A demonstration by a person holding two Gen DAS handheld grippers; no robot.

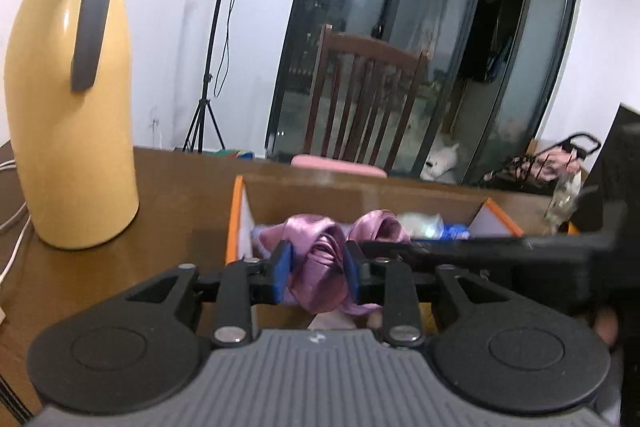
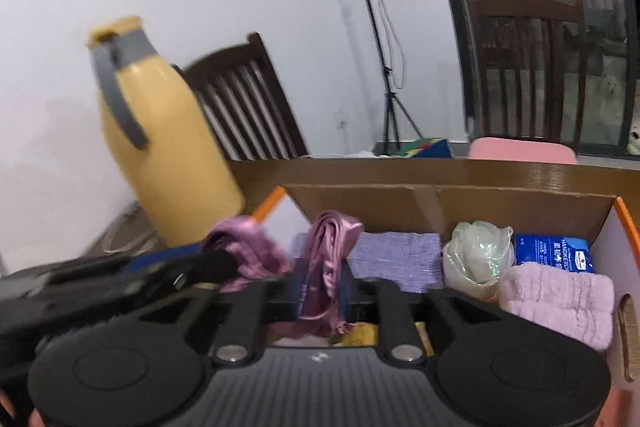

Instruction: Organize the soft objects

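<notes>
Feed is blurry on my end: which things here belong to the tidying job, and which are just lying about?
Job:
purple satin cloth, between the left gripper fingers and the right gripper fingers
cardboard box
lilac towel
purple knit cloth
tissue pack

Lying about:
yellow jug
chairs
tripod stand

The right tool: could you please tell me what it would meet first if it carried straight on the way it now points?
The right tool already has the pink satin cloth between its fingers. Straight on, it would probably meet the lavender folded cloth in the cardboard box, then the box's far wall; depth is unclear.
</notes>
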